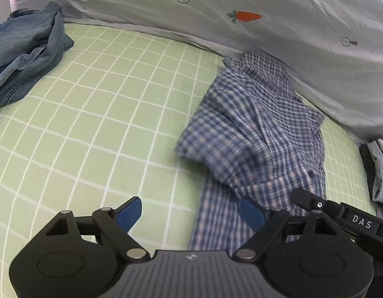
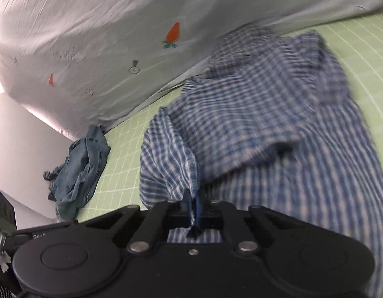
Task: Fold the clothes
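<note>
Our right claw [image 2: 192, 207] pinches the plaid shirt [image 2: 266, 129] at its edge, lifting it off the bed [image 1: 92, 124] for folding; our left claw [image 1: 189, 213] hovers spread beside the shirt.

Both tools are chunky matte black plastic, with round pivot discs, silver rivets and blue finger pads. Left tool [image 1: 190, 213] has a ribbed grey centre; right tool [image 2: 192, 204] says "DAS" in white.

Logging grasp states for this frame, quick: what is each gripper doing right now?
Left gripper: open, holding nothing, its fingers either side of the plaid shirt's edge.
Right gripper: shut on the plaid shirt's fabric.
</note>
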A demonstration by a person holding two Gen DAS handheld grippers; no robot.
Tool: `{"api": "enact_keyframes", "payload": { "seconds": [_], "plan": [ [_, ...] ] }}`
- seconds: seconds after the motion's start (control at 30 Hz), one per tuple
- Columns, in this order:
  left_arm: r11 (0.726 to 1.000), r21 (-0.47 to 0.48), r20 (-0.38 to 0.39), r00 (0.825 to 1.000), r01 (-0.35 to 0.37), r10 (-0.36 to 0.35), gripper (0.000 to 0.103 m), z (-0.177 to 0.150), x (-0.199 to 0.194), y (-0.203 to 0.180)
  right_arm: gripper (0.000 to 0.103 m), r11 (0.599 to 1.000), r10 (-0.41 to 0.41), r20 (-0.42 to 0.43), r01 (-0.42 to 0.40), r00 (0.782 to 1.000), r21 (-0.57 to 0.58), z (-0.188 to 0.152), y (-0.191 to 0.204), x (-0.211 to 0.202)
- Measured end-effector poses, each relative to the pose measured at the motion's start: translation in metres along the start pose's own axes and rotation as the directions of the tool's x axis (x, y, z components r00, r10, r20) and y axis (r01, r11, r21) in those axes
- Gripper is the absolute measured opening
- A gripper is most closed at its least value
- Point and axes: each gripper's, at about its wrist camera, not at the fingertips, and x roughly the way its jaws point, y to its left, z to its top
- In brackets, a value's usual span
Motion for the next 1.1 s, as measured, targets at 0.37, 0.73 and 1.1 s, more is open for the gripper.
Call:
{"api": "enact_keyframes", "payload": {
  "seconds": [0.37, 0.73, 1.1],
  "plan": [
    [0.999, 0.027, -0.032, 0.999, 0.042, -0.041, 0.087, -0.082, -0.039, -0.028, 0.002, 0.986, 0.050, 0.040, -0.056, 0.998, 0.154, -0.059, -0.009, -0.081],
    [0.999, 0.020, -0.049, 0.999, 0.025, -0.024, 0.087, -0.134, -0.065, -0.027, 0.002, 0.902, 0.071, 0.052, -0.086, 0.996, 0.424, -0.120, -0.051, -0.125],
    [0.996, 0.079, -0.094, 0.995, -0.029, 0.037, 0.087, -0.159, -0.068, -0.024, 0.002, 0.885, -0.008, 0.032, -0.008, 0.999, 0.465, -0.160, -0.067, -0.148]
  ]
}}
